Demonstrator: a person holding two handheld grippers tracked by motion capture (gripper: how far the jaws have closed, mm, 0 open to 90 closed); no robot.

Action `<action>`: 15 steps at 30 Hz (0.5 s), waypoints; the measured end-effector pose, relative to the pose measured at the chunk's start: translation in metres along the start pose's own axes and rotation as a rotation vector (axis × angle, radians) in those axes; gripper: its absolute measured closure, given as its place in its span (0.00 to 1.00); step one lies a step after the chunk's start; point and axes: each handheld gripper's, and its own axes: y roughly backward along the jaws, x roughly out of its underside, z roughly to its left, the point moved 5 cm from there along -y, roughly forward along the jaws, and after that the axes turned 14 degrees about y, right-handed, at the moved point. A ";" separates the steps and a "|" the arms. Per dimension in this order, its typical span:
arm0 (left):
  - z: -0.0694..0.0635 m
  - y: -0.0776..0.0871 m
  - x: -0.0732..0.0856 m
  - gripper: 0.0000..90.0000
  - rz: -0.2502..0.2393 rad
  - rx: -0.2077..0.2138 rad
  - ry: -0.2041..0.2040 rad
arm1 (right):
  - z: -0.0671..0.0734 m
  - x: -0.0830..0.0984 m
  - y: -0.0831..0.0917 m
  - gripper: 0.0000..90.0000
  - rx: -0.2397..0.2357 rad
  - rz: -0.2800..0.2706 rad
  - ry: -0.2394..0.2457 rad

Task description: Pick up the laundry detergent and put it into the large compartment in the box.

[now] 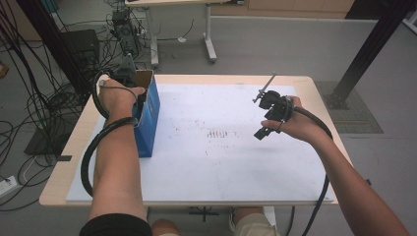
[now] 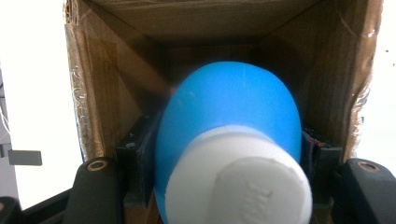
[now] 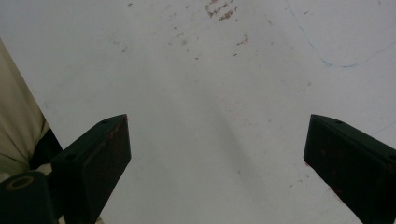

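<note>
A blue bottle (image 2: 233, 126) with a white cap (image 2: 243, 182) goes into an open-topped box (image 1: 147, 115) at the left edge of the white surface (image 1: 236, 162), gripped by the left gripper (image 1: 129, 81), which a person holds over the box's mouth. In the left gripper view the black jaws press the bottle's sides from either flank just above the cap, with the body leading into the brown cardboard interior (image 2: 116, 60) and the cap trailing toward the camera; that orientation lets the rounded end find its way between the walls while the gripper stays clear of the rim. The bottle appears to hang inside the opening rather than rest on the bottom, though the dim interior makes it hard to say how deep it sits.

The box stands upright on its narrow base, its blue outer face (image 1: 150, 125) toward the middle of the surface, placed close to the left hand (image 1: 118, 96) so the reach is short and the drop nearly vertical.

The right gripper (image 1: 273, 115) is held well apart, above the right half of the surface, its jaws wide apart and holding nothing. In the right gripper view they frame only the scuffed white sheet (image 3: 210, 116). It seems parked there to stay out of the way, free to steady the box should it tip when the bottle is let go.
</note>
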 end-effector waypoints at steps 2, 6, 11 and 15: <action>0.000 0.000 0.000 0.40 0.000 0.000 -0.001 | 0.000 0.000 0.000 0.08 -0.001 -0.001 -0.001; 0.000 0.000 0.000 0.40 0.000 0.001 -0.002 | 0.000 0.000 0.000 0.08 0.000 0.000 -0.002; 0.000 0.000 0.000 0.40 0.001 0.000 -0.002 | 0.000 0.000 0.000 0.08 0.000 -0.001 -0.004; 0.000 0.000 0.000 0.40 0.000 0.001 -0.001 | 0.000 0.000 0.000 0.08 -0.003 -0.002 -0.003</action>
